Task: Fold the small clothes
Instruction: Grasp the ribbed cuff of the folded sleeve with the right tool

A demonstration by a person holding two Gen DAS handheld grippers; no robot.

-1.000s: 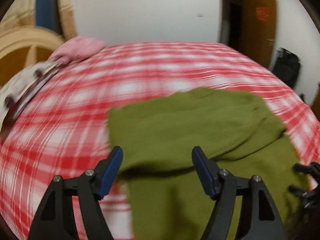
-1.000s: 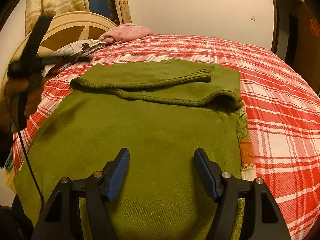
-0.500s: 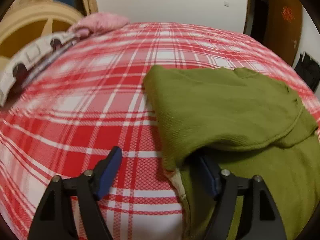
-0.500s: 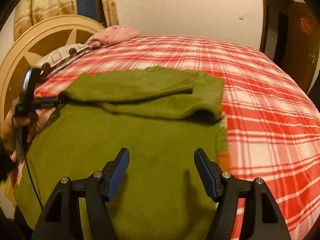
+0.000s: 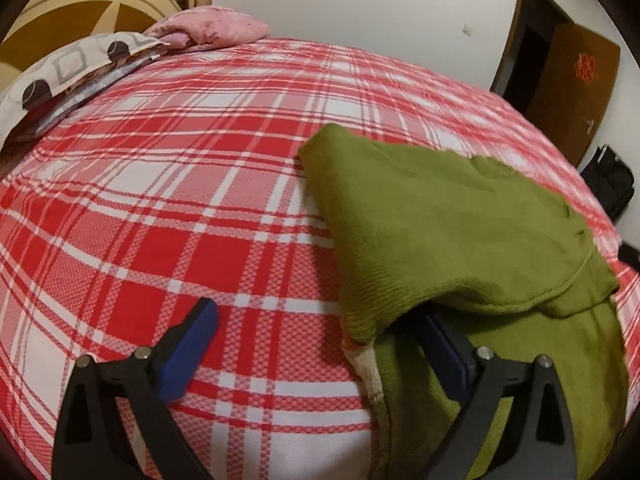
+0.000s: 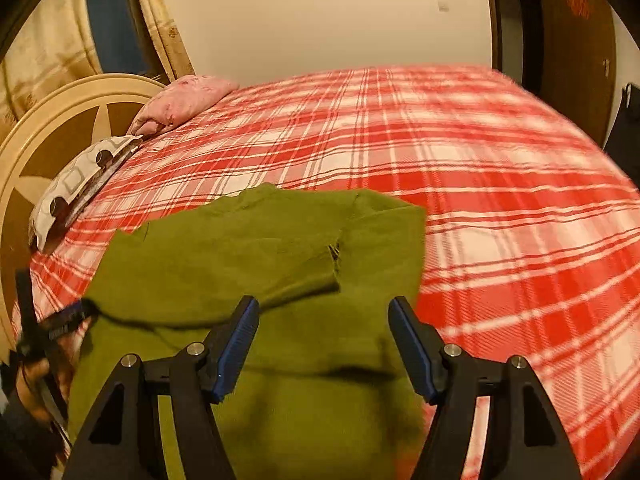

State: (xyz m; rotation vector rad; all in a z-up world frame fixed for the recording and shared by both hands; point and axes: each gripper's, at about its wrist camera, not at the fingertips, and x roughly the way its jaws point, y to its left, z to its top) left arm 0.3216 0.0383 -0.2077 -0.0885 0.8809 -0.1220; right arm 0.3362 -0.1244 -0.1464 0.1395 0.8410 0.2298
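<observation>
One green sweater (image 6: 280, 320) is lying on the red plaid bedspread (image 5: 180, 200), and the folding is looking partly done: a sleeve (image 6: 224, 276) is lying folded across the chest, and a folded flap is resting over the body, its ribbed edge (image 5: 372, 304) draping onto the near fabric. Judging by the long body still spread toward the cameras, at least one more fold is remaining. The left gripper (image 5: 320, 344) is opening wide at the sweater's edge, with one finger tucked under the flap and the other over bare bedspread; its pads are not pressing on cloth. The right gripper (image 6: 324, 340) is hovering over the sweater's middle with its jaws apart and nothing between them. By count: one sweater, two grippers, two pillows, a pink pillow (image 5: 216, 30) and a patterned pillow (image 5: 68, 68).
</observation>
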